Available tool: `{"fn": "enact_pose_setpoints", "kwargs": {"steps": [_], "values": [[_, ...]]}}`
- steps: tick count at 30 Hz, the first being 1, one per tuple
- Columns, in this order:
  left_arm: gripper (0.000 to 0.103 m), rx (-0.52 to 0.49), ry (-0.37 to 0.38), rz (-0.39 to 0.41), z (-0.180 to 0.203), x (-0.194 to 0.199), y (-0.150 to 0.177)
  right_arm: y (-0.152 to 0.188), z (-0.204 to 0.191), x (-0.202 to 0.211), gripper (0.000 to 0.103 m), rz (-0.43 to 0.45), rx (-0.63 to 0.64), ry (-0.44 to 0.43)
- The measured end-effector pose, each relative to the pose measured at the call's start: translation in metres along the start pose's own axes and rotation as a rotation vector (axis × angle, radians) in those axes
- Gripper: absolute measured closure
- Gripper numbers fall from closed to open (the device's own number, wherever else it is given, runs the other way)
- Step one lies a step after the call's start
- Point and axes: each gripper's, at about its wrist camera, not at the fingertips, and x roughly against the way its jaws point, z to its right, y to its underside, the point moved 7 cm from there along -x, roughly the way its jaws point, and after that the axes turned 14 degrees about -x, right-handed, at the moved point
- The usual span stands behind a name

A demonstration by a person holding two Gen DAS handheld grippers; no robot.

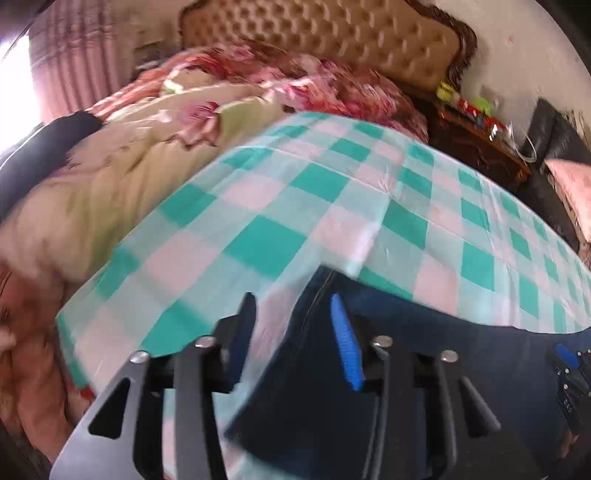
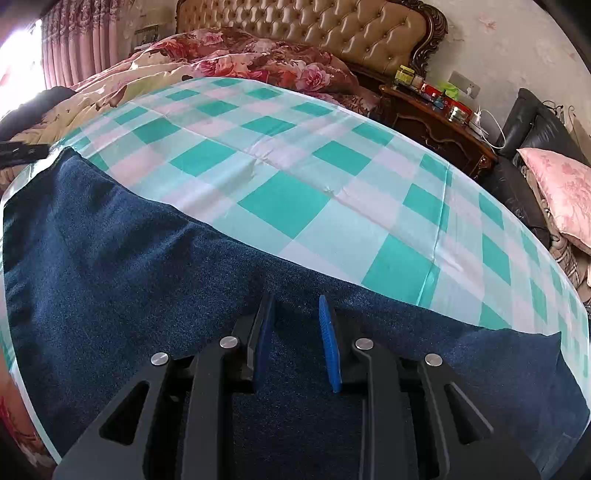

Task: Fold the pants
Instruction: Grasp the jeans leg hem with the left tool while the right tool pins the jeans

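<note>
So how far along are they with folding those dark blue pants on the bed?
Early, by the look of it. Done: the pants lie spread as one long band on the checked sheet. In hand: the left gripper is open at one end of the fabric, the view blurred; the right gripper hovers open above the middle, gripping nothing. Left: no crosswise fold shows, so that remains. Whether the legs are already stacked is unclear.

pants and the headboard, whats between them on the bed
In the right wrist view, beyond the dark blue pants comes a bare stretch of green checked cloth, then the rumpled floral quilt, then the tufted headboard.
</note>
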Motion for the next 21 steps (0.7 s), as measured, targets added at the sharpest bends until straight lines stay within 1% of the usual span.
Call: {"fn": "enact_pose_setpoints", "kwargs": {"steps": [1, 2, 3, 5, 6, 8, 9, 11, 13, 14, 15, 17, 19, 20, 21], "values": [[0.056, 0.047, -0.013, 0.004, -0.006, 0.008, 0.013, 0.000, 0.000, 0.000, 0.078, 0.002, 0.001, 0.000], [0.050, 0.096, -0.014, 0.008, -0.013, 0.012, 0.026, 0.000, 0.000, 0.000, 0.078, 0.003, 0.000, -0.002], [0.050, 0.127, -0.014, 0.011, -0.017, 0.014, 0.032, 0.001, 0.000, 0.000, 0.078, 0.003, 0.000, -0.004], [0.050, 0.205, -0.003, 0.023, -0.031, 0.021, 0.059, 0.000, 0.001, 0.000, 0.078, 0.002, -0.002, -0.009], [0.050, 0.222, 0.005, 0.026, -0.034, 0.023, 0.068, 0.000, 0.001, 0.000, 0.078, 0.001, -0.004, -0.010], [0.051, 0.245, 0.046, 0.032, -0.037, 0.023, 0.082, 0.000, 0.001, 0.000, 0.078, 0.003, -0.003, -0.010], [0.051, 0.249, 0.066, 0.039, -0.036, 0.023, 0.088, 0.000, 0.001, 0.000, 0.078, 0.003, -0.003, -0.009], [0.053, 0.227, 0.076, 0.066, -0.035, 0.023, 0.093, 0.000, 0.001, 0.000, 0.078, 0.005, -0.002, -0.008], [0.060, 0.205, 0.101, 0.086, -0.032, 0.023, 0.093, 0.000, 0.001, 0.000, 0.078, 0.005, -0.003, -0.009], [0.069, 0.197, 0.132, 0.098, -0.030, 0.023, 0.092, 0.000, 0.001, 0.000, 0.078, 0.004, -0.003, -0.008], [0.073, 0.186, 0.150, 0.103, -0.027, 0.023, 0.091, 0.000, 0.001, 0.000, 0.078, 0.004, -0.004, -0.008], [0.073, 0.148, 0.160, 0.112, -0.022, 0.019, 0.089, 0.001, 0.001, 0.000, 0.077, 0.004, -0.005, -0.008], [0.073, 0.155, 0.183, 0.121, -0.022, 0.015, 0.088, 0.000, 0.001, 0.000, 0.077, 0.005, -0.003, -0.007], [0.074, 0.167, 0.198, 0.124, -0.023, 0.013, 0.088, 0.000, 0.001, 0.000, 0.077, 0.004, -0.003, -0.006], [0.078, 0.166, 0.208, 0.124, -0.023, 0.012, 0.086, 0.000, 0.001, 0.000, 0.077, 0.002, -0.004, -0.005]]}}
